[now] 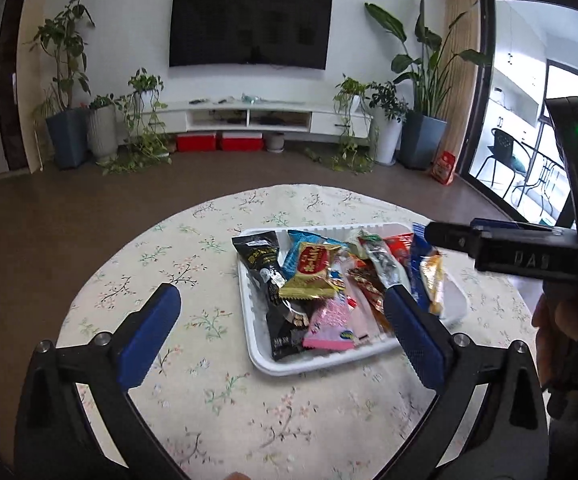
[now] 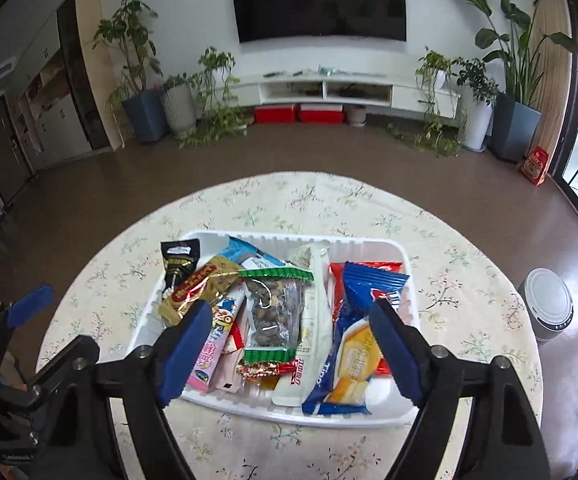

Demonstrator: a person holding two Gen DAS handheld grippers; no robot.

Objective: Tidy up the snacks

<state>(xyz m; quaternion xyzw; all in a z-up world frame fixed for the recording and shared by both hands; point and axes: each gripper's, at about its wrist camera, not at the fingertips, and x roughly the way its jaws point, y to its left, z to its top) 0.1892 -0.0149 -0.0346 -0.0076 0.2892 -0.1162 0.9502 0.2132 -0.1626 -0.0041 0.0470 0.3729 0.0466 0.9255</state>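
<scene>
A white plastic tray sits on the round table, piled with several snack packets. Among them are a black packet, a red-and-gold packet, a pink packet, a clear nut bag with green ends, a blue packet and a yellow cake packet. My left gripper is open wide above the tray's near left side, holding nothing. My right gripper hangs open over the tray's near edge, also with nothing in it.
A floral cloth covers the table, with bare cloth left of the tray and in front of it. A person's hand holds the right gripper's body. On the floor at the right stands a grey canister with a white lid.
</scene>
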